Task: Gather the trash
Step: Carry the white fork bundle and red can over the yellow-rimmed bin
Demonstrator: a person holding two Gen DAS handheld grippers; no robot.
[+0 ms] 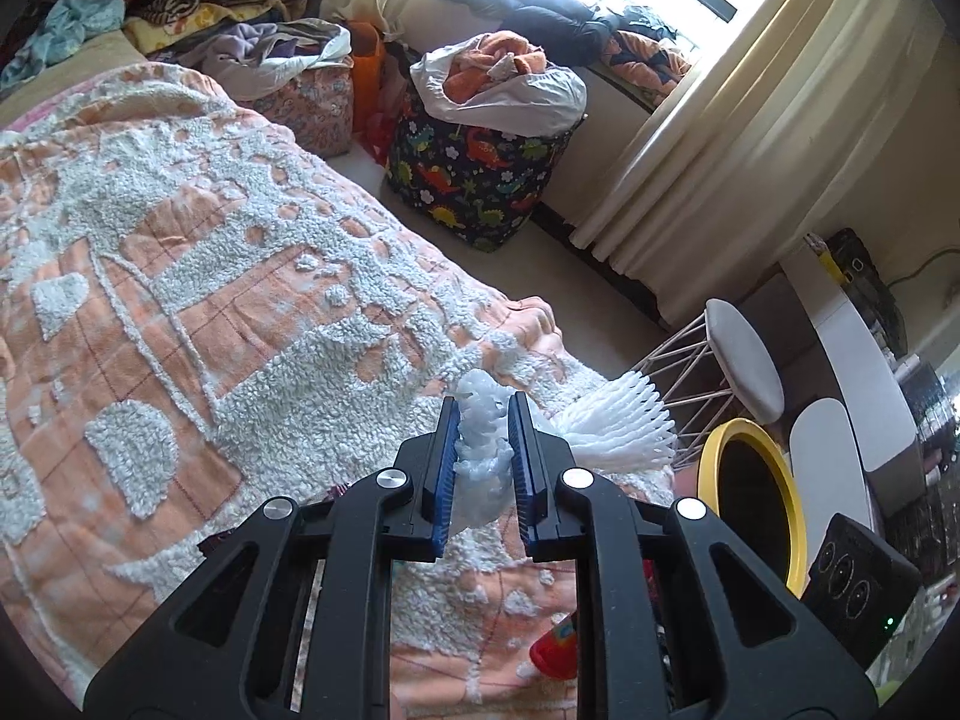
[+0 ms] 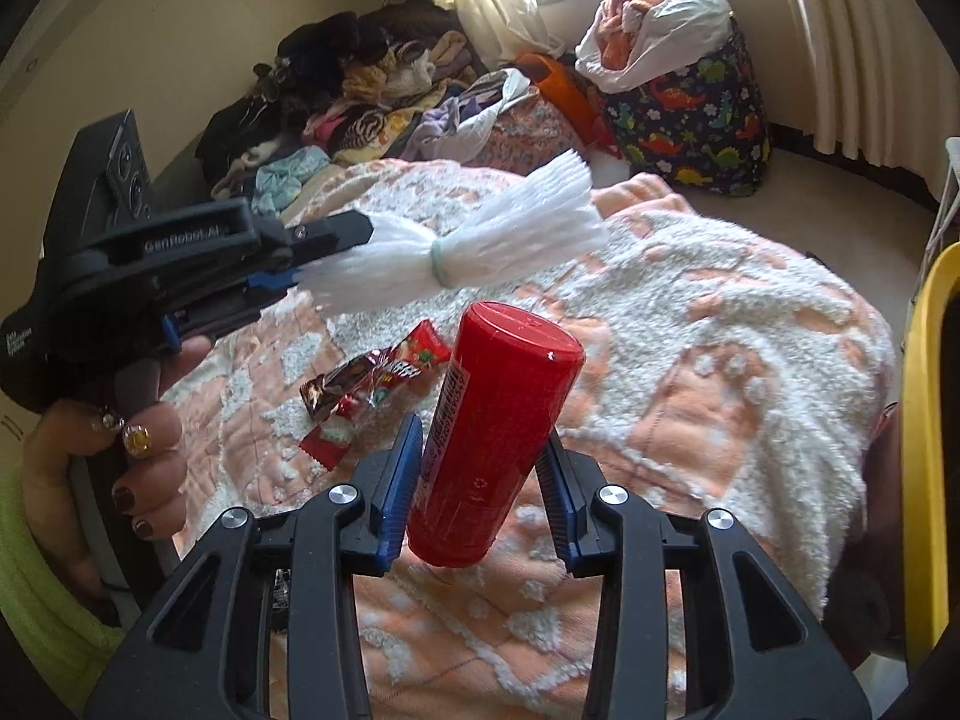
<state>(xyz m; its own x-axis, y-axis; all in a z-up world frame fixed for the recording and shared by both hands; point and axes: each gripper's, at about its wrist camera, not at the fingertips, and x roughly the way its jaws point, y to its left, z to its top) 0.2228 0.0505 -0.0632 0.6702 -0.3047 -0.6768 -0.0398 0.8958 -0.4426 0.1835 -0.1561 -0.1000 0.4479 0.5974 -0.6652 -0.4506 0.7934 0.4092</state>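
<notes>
My left gripper (image 1: 485, 420) is shut on a white foam fruit net (image 1: 618, 426), bound in the middle by a rubber band, and holds it above the bed. The right wrist view shows that gripper (image 2: 288, 276) at the left with the net (image 2: 480, 240) sticking out to the right. My right gripper (image 2: 480, 450) is shut on a red cylindrical tube (image 2: 498, 426), held tilted above the orange and white blanket (image 2: 690, 330). Red snack wrappers (image 2: 372, 384) lie on the blanket just left of the tube. A yellow-rimmed bin (image 1: 762, 504) stands at the bed's right side.
A dinosaur-print bag (image 1: 480, 168) full of clothes stands on the floor by the curtain (image 1: 720, 138). Piles of clothes (image 1: 210, 6) cover the far bed end. A white wire stool (image 1: 738, 360) and a black box (image 1: 852, 588) stand near the bin.
</notes>
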